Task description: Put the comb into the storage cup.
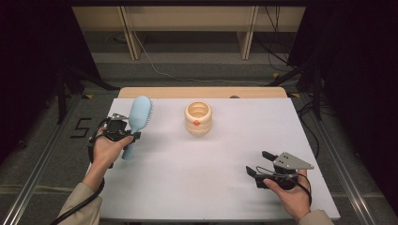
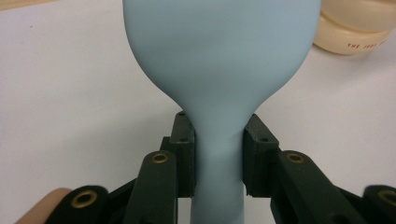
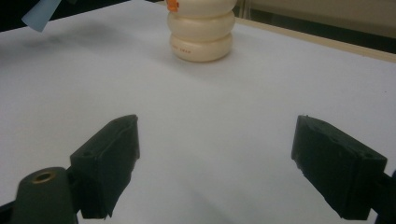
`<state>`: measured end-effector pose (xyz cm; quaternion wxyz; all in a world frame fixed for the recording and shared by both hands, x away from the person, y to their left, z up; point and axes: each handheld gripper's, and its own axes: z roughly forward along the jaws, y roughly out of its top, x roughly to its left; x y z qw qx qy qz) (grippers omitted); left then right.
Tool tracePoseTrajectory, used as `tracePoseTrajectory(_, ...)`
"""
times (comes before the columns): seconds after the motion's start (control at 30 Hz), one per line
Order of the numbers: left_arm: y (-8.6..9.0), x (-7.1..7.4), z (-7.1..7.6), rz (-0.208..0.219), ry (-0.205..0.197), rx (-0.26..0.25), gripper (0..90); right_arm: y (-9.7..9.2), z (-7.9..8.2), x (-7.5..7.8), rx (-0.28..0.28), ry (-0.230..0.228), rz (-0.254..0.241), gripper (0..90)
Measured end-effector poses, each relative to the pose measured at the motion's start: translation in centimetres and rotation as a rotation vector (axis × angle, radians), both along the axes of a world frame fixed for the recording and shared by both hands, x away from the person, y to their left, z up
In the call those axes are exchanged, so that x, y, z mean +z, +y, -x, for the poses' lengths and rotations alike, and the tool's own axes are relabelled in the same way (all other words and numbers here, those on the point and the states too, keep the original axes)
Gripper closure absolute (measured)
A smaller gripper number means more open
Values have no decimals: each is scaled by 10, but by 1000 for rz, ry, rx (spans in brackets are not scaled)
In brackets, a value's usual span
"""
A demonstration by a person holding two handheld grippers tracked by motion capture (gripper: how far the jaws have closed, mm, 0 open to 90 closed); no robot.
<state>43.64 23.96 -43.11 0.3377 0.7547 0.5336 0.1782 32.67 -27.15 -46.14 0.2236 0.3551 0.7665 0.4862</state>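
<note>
Where the high view looks down on the white table (image 1: pixel 211 178), the left gripper (image 1: pixel 123 130) stands to the left of the cream ribbed ceramic pot (image 1: pixel 198 119), which serves as landmark near the table's far middle. That gripper's jaws are closed on the narrow neck of a pale blue plastic hairbrush (image 1: pixel 136 123), whose oval head rises up and away from the hand with the bristles turned toward the pot; the brush is well apart from the pot. The right gripper (image 1: pixel 258 163) lies nearer the person than the pot and off to its right, low over the table, its jaws spread wide with nothing between them.

In the left gripper view, both black pads press the hairbrush (image 2: pixel 219 70) from either side at the point where the handle widens into the smooth back of the head. The pot (image 2: pixel 355 28) appears at the upper right, beyond the brush head and clear of it.

In the right gripper view, the two jaws stand far apart over bare table (image 3: pixel 210 140), gripping nothing. The pot (image 3: pixel 201 32) stands upright ahead of them, well apart, with an orange mark at its upper ring. A pale blue tip of the hairbrush (image 3: pixel 42 14) shows to the pot's left, raised above the table.
</note>
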Motion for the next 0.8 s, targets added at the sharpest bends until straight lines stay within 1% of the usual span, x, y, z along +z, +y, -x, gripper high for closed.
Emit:
tracePoseTrajectory(0.1, 1, -1, 1, 4, -3, -1, 695, 0, 0, 0, 0, 0, 2, 160)
tracePoseTrajectory(0.23, 3, -3, 4, 11, -22, 10, 695, 0, 0, 0, 5, 0, 4, 160)
tracePoseTrajectory(0.4, 1, -2, 7, 20, -41, 10, 695, 0, 0, -1, 10, 1, 3, 160)
tracePoseTrajectory(0.53, 0, -2, 7, 31, -49, 8, 695, 0, 0, -1, 11, 1, 4, 160)
tracePoseTrajectory(0.63, -1, 0, 9, 36, -55, 7, 695, 1, 0, -1, 11, 0, 4, 160)
tracePoseTrajectory(0.7, -1, 3, 10, 43, -71, 11, 695, 1, 0, -1, 11, 0, 4, 160)
tracePoseTrajectory(0.8, -2, 5, 11, 45, -81, 11, 695, 1, -1, -1, 10, 0, 4, 160)
